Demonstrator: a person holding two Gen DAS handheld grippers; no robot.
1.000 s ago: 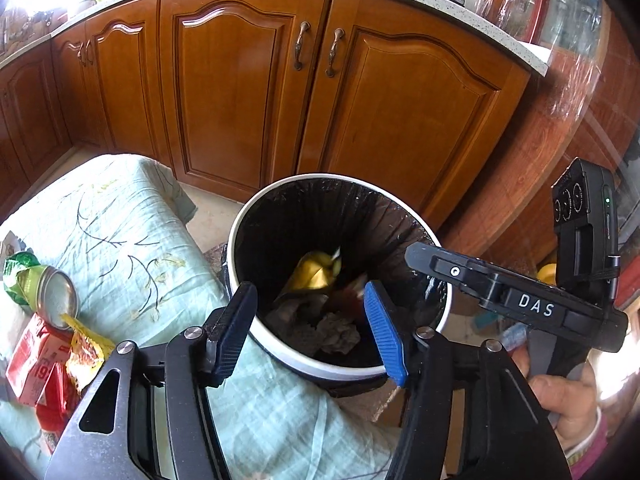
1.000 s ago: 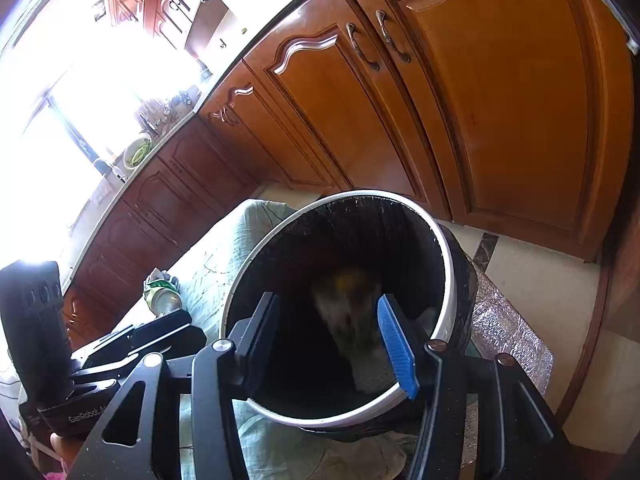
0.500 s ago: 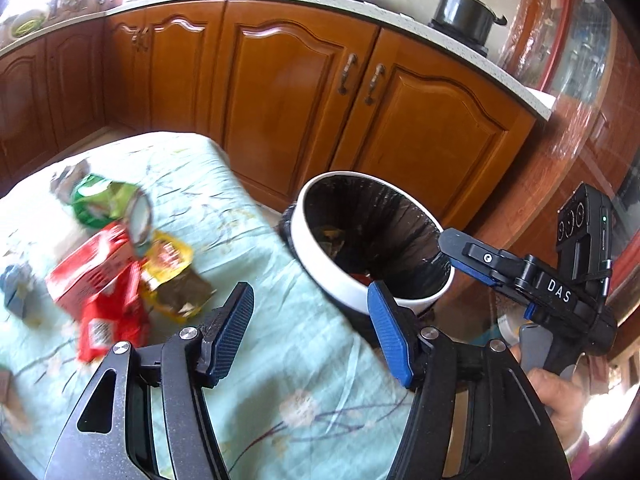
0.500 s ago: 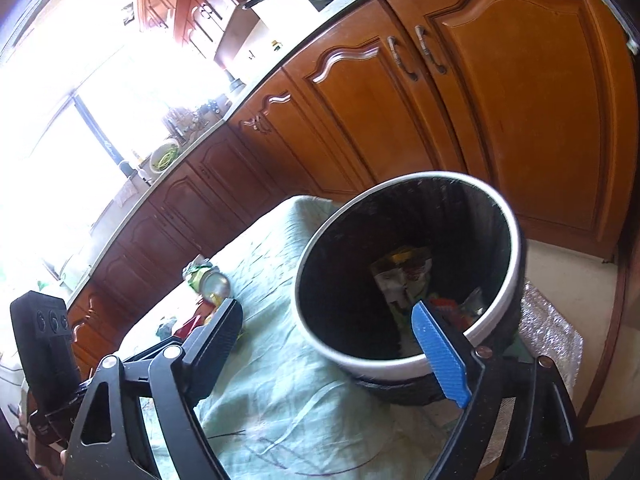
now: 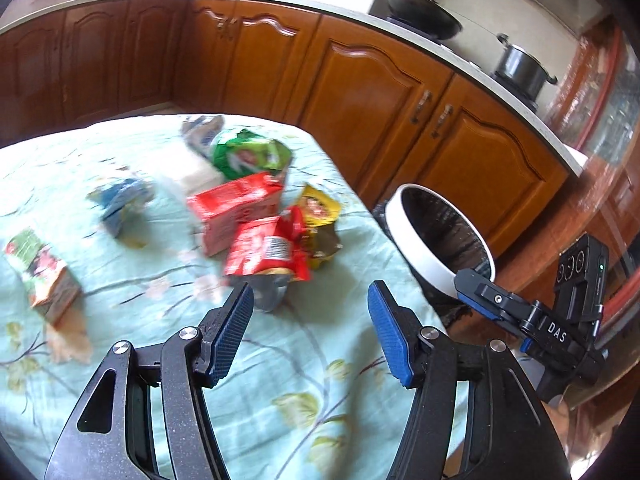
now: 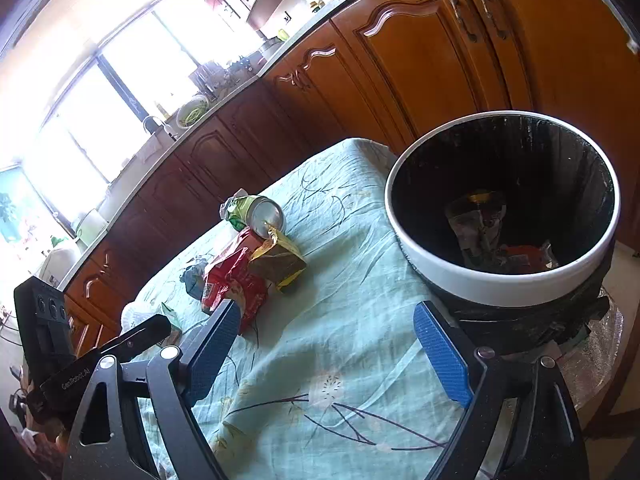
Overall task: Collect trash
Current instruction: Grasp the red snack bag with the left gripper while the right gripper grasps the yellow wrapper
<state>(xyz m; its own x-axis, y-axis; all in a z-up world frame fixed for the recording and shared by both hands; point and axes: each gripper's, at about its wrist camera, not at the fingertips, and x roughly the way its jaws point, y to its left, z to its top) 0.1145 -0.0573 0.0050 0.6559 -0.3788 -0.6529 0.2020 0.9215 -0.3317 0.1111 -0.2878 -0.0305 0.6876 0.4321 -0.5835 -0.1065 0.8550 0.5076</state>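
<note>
Both the left gripper [image 5: 310, 334] and right gripper [image 6: 326, 354] hung open and empty. Crumpled red foil wrapper [image 5: 266, 248] lay near the tablecloth's [image 5: 280, 360] bin-side edge; best approached low, jaws straddling it, then carried to the white-rimmed black-lined bin [image 6: 504, 280].

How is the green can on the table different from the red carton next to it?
The green can is round, with a shiny metal end, and looks dented; the red carton is a flat-sided box. The can is green and white, the carton red and pinkish. The can lies farther back in the pile, while the carton is closer to the hand-held grippers. Both lie on their sides on the tablecloth, outside the bin.
</note>
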